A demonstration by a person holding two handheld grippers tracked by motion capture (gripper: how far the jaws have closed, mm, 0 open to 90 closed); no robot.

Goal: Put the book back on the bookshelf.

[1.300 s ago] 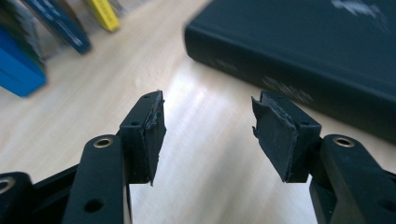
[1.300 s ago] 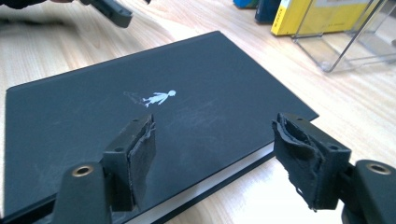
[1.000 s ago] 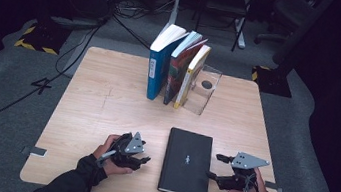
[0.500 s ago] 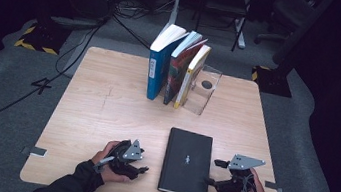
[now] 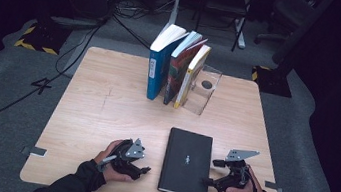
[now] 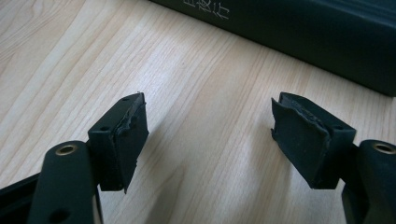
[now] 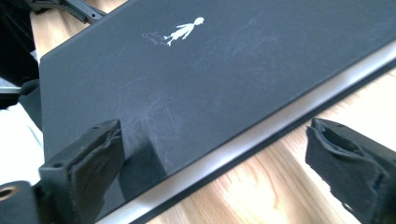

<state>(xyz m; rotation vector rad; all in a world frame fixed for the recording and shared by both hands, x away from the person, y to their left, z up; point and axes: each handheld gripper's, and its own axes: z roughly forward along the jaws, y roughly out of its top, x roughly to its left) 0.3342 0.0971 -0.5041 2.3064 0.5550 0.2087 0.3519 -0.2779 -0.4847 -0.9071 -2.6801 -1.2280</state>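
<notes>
Your black book is lying flat on the near half of the table, front cover up, with the left gripper at its 9 o'clock and the right gripper at its 3 o'clock. That framing makes sense if you're about to lift it from both long edges.

Right gripper: jaws have just been opening and stand wide. In the right gripper view one pad hangs over the cover near the white figure and the other pad is out over bare wood, so the page edge sits between them, but nothing is pinched yet. Looks lined up to bite that edge, I'd say.

Left gripper: jaws have also just been opening, nothing between them. In the left gripper view the pads hover over plain table with the book's spine up at 12 to 1 o'clock, near but apart.

The three upright books lean against the clear bookend at the table's 12 o'clock, probably where this one is headed, since there's room beside them.
</notes>
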